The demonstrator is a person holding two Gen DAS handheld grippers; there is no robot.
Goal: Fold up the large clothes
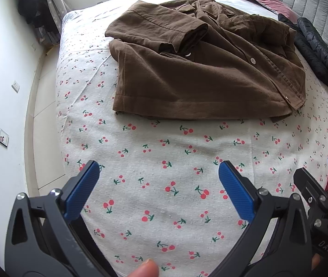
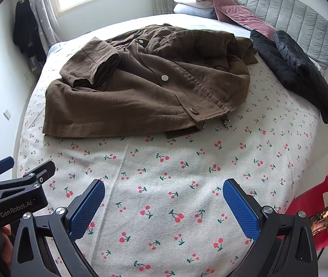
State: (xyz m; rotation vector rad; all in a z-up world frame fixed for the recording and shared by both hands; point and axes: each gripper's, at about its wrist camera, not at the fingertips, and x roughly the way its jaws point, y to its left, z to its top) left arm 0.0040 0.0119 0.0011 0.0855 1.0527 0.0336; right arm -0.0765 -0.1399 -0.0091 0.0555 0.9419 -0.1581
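Two hand-held grippers hang side by side over the near part of the bed point(image 2: 187, 207) — we see the left hand-held gripper point(image 1: 159, 184) and the right hand-held gripper point(image 2: 164, 203) both with blue pads spread wide, nothing between them. Under them lies only the cherry-print sheet point(image 1: 164, 207). Farther up the bed, well apart from both, we find the brown jacket point(image 2: 140, 87) — crumpled, one sleeve doubled over its front, snaps showing. Beyond it, by the grey headboard point(image 2: 290, 16), lie a black puffer jacket point(image 2: 297, 69) and pink pillows point(image 2: 237, 13). A red chair point(image 2: 320, 207) stands at the right.
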